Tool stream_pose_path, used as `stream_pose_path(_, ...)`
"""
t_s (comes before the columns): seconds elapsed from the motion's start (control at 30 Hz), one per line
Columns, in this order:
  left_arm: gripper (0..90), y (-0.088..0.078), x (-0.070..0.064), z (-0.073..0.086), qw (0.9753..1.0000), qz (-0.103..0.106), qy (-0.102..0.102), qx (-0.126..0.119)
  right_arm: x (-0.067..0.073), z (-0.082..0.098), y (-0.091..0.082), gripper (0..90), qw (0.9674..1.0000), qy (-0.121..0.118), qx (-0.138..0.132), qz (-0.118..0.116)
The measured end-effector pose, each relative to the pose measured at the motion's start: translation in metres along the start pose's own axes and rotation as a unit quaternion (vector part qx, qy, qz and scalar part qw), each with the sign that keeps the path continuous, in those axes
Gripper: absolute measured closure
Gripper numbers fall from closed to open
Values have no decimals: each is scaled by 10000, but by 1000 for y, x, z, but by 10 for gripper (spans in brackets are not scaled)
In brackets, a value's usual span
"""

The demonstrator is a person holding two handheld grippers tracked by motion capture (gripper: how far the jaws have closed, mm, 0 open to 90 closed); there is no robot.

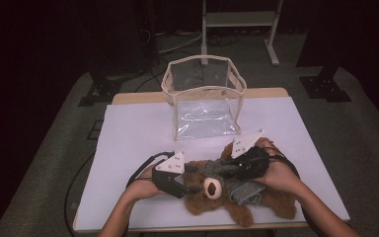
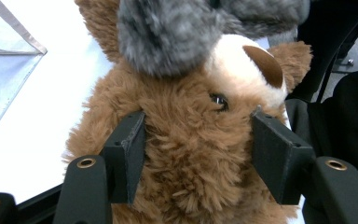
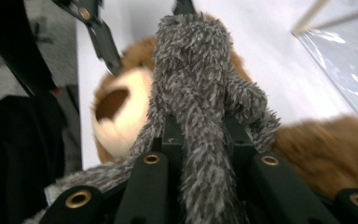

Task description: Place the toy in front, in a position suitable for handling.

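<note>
Bear [image 1: 212,190] lies at the table's [image 1: 128,128] near edge: soft, light, compressible plush. Left gripper [image 2: 198,149] clamps its head; right gripper [image 3: 200,140] pinches the grey scarf [image 3: 193,70]. Grip deep; fur may slip.

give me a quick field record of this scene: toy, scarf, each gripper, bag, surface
toy: brown teddy bear lying on the table's near edge
scarf: grey fuzzy scarf around the bear's neck
left gripper: jaws clamped on the bear's head, one on each side
right gripper: shut on the scarf, a strand pinched between the jaws
bag: clear plastic bag with beige trim, standing open beyond the bear, apart from it
surface: white table
</note>
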State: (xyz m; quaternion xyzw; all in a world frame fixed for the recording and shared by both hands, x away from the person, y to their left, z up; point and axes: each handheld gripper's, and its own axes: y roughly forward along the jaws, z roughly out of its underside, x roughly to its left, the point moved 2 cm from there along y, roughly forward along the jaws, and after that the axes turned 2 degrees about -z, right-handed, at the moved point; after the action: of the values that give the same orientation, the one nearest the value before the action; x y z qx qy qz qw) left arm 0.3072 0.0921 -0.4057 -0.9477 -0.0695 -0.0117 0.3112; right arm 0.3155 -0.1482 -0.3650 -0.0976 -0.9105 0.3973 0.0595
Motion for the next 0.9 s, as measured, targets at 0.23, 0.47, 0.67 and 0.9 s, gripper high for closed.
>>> stream_pose_path(0.23, 389, 1, 0, -1, 10000, -11, 23, 31, -2, -7, -6, 741, 9998, -51, -111, 125)
stream_pose_path(0.47, 353, -6, 2, -1, 9999, -140, 12, 60, -2, -9, 8, 742, 9999, -102, 36, 73)
stream_pose_path(0.67, 259, -9, 5, 0, 9996, -150, -190, -122, -4, 14, -1, 744, 9998, 178, -125, 27)
stream_pose_path(0.9, 172, -7, 7, 2, 9993, -143, -352, -33, 4, 20, -2, 746, 9997, 111, -207, 42)
